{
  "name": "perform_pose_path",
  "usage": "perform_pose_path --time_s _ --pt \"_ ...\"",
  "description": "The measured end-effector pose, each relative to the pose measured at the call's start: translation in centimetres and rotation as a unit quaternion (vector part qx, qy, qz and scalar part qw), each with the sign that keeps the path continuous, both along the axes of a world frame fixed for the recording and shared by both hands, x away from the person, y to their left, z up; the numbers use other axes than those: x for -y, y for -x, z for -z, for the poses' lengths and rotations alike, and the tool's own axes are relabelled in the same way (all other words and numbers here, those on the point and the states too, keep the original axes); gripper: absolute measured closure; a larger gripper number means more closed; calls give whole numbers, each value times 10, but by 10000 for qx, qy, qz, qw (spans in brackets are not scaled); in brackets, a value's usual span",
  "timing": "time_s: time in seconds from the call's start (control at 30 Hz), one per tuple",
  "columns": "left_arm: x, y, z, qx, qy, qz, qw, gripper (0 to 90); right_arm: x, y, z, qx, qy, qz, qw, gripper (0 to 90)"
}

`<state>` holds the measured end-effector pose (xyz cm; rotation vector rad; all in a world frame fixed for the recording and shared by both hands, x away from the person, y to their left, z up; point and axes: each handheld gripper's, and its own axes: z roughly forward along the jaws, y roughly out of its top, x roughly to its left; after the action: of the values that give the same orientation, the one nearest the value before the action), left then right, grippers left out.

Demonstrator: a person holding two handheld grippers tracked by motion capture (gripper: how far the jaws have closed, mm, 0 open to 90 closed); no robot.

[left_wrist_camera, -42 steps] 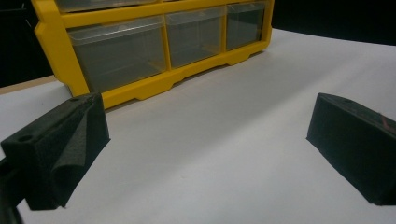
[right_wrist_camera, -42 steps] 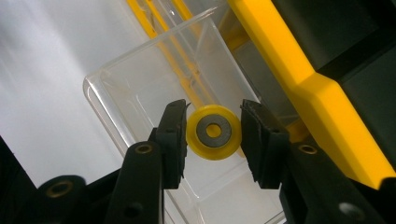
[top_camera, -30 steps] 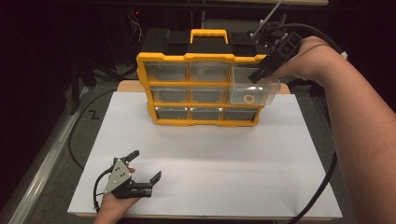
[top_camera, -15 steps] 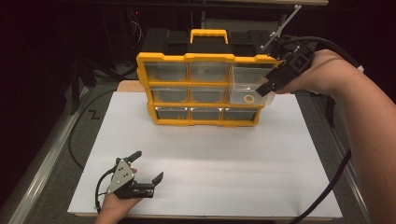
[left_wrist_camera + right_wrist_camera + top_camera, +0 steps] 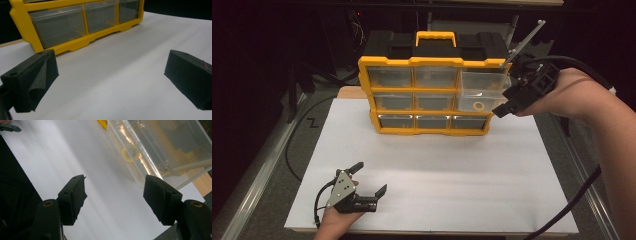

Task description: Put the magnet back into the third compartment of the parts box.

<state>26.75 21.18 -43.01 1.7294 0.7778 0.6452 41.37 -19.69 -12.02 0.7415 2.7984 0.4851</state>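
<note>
A yellow organizer [image 5: 432, 97] with clear drawers stands at the back of the white board. Its top right drawer [image 5: 484, 90] is pulled out and tilted, and a yellow ring [image 5: 479, 106] lies inside. My right gripper [image 5: 508, 102] hovers just off the drawer's right front corner. Its jaws are open and have just been opening, with nothing between them. In the right gripper view the drawer [image 5: 170, 145] and ring [image 5: 130, 153] lie beyond the right gripper [image 5: 115, 195]. My left gripper [image 5: 369, 180] rests open on the board near the front edge, facing the organizer's bottom row [image 5: 75, 45].
The white board [image 5: 437, 165] covers the table [image 5: 272, 160] between the organizer and the front edge. A black cable [image 5: 572, 200] trails from the right gripper along the right side. Another cable loops on the dark table at the left.
My right gripper has drawn back to the right and slightly down from the drawer's front. The drawer stays pulled out. The left gripper has not moved.
</note>
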Motion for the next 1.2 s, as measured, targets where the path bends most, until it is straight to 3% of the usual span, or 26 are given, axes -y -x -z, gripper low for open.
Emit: perform_pose_path --time_s 0.8,1.2 --pt "-4 0 0 -12 53 -56 10000 1 4 7 29 -294 -29 71 9995 239" --pt "-4 -1 0 -21 66 -46 10000 1 -4 14 54 -431 -43 63 9990 142"
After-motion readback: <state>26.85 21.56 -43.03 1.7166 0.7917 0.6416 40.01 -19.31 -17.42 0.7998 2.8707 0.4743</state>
